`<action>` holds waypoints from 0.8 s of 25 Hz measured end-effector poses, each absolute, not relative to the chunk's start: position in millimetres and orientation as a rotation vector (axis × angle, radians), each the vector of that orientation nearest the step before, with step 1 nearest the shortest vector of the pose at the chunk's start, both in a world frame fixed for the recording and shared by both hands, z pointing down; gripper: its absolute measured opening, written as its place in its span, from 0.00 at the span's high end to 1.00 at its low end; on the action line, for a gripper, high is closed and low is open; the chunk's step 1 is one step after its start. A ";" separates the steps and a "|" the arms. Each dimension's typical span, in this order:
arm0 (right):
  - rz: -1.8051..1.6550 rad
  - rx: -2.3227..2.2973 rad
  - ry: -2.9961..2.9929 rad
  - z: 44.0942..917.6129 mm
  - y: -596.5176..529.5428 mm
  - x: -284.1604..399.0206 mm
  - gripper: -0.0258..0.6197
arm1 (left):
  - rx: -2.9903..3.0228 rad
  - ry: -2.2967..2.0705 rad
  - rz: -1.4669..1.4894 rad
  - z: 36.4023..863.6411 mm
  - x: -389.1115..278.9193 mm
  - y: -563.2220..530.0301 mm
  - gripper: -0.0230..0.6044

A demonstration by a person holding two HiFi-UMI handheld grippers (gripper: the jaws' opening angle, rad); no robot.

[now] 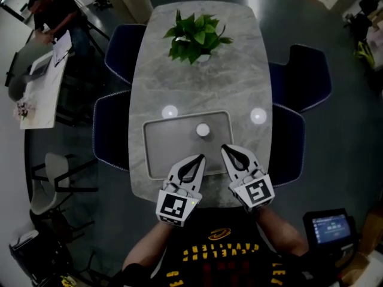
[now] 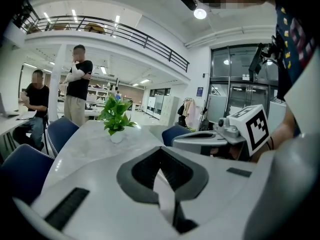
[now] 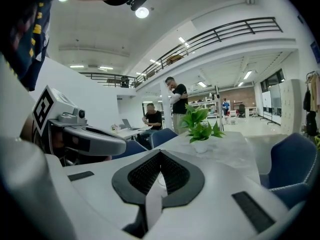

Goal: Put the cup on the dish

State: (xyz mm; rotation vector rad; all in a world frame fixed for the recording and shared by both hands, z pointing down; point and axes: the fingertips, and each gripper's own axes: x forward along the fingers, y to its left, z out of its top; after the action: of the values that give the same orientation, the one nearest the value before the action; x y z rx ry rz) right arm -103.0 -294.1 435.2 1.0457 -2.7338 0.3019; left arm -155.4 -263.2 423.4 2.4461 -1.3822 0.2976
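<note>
A small white cup [image 1: 203,130] stands upright inside a grey rectangular dish [image 1: 157,154] on the marble table [image 1: 197,82]. My left gripper [image 1: 201,156] is shut and empty, its tip over the dish's near part, just short of the cup and to its left. The right gripper [image 1: 224,147] is also shut and empty, its tip close to the cup's near right side. Neither touches the cup. In the left gripper view the shut jaws [image 2: 161,153] hide the dish and cup. The right gripper view shows its shut jaws [image 3: 160,155] the same way.
A potted green plant [image 1: 194,37] stands at the table's far end. Two bright round light spots [image 1: 170,111] lie beside the dish. Dark blue chairs [image 1: 302,76] flank the table. A person [image 1: 51,11] sits at a desk far left; a lit screen [image 1: 329,227] is near right.
</note>
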 end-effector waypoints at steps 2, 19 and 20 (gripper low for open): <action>0.269 1.065 -2.748 426.3 -294.4 -100.7 0.95 | 2.445 -1.373 0.282 417.3 -154.8 -263.9 0.96; 0.242 1.130 -2.755 413.4 -286.3 -100.7 0.95 | 2.463 -1.340 0.267 414.7 -159.2 -260.7 0.96; 0.238 1.131 -2.758 412.6 -286.1 -100.9 0.95 | 2.471 -1.345 0.264 415.0 -159.3 -261.1 0.96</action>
State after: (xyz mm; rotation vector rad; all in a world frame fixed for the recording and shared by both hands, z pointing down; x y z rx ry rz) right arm -100.9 -286.1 412.6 1.1307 -2.7584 0.2381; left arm -159.3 -261.1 415.0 2.4708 -1.3448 0.2643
